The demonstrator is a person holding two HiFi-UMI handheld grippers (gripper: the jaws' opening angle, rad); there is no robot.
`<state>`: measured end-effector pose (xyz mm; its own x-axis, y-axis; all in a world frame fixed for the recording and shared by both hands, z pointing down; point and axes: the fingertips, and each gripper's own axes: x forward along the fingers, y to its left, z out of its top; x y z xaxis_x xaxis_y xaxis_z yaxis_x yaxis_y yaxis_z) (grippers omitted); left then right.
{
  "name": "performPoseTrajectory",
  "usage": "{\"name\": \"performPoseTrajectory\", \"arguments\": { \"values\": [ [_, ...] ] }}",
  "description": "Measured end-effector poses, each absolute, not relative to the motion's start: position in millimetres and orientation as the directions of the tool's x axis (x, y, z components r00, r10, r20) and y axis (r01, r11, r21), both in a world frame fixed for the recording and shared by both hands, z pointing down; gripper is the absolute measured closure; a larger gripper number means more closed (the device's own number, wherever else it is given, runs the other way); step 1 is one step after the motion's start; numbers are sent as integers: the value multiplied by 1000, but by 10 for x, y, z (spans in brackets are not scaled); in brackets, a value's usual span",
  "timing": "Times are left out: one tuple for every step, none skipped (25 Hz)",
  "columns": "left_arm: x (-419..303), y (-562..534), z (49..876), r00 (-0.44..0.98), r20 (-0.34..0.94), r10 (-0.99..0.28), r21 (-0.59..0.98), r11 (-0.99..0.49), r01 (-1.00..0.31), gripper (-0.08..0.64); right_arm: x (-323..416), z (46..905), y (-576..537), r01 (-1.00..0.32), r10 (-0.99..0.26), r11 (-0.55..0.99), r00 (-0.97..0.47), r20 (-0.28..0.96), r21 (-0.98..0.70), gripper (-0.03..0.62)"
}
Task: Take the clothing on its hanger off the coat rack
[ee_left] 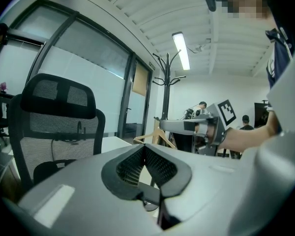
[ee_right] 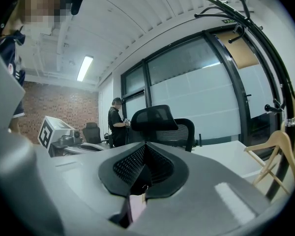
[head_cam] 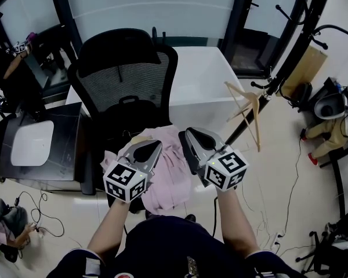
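Observation:
The pink clothing (head_cam: 169, 175) lies crumpled on the seat of the black mesh chair (head_cam: 127, 74), off its hanger. A bare wooden hanger (head_cam: 245, 106) hangs from a low peg of the black coat rack (head_cam: 296, 45) at the right. It shows again as the hanger (ee_right: 273, 157) beside the coat rack (ee_right: 265, 58), and as the hanger (ee_left: 155, 135) further off. My left gripper (head_cam: 152, 148) and right gripper (head_cam: 189, 134) hover side by side just above the garment, both shut and empty. The jaws meet in the left gripper (ee_left: 145, 146) and the right gripper (ee_right: 145, 144).
A white table (head_cam: 200, 80) stands behind the chair, between it and the rack. A dark side table with a white pad (head_cam: 32, 142) is at the left. Cables lie on the floor at both sides. People stand far off in the room (ee_right: 115, 122).

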<state>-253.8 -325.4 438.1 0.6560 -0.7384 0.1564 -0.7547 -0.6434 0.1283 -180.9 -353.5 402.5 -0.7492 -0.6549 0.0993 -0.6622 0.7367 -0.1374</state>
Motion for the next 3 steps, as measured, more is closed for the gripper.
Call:
{"name": "performPoseTrajectory", "arguments": {
  "values": [
    [-2538, -3254, 4390, 655, 158, -739, 130, -642, -755, 549, -1805, 4024, -3538, -662, -655, 737, -749, 99, -138, 592],
    [-2539, -3256, 4399, 654, 160, -739, 131, -641, -756, 549, -1802, 4023, -3542, -662, -655, 737, -749, 98, -138, 592],
    [-2540, -3257, 4408, 654, 162, -739, 133, -640, -757, 549, -1799, 4023, -3546, -662, -655, 737, -749, 98, -138, 592]
  ]
}}
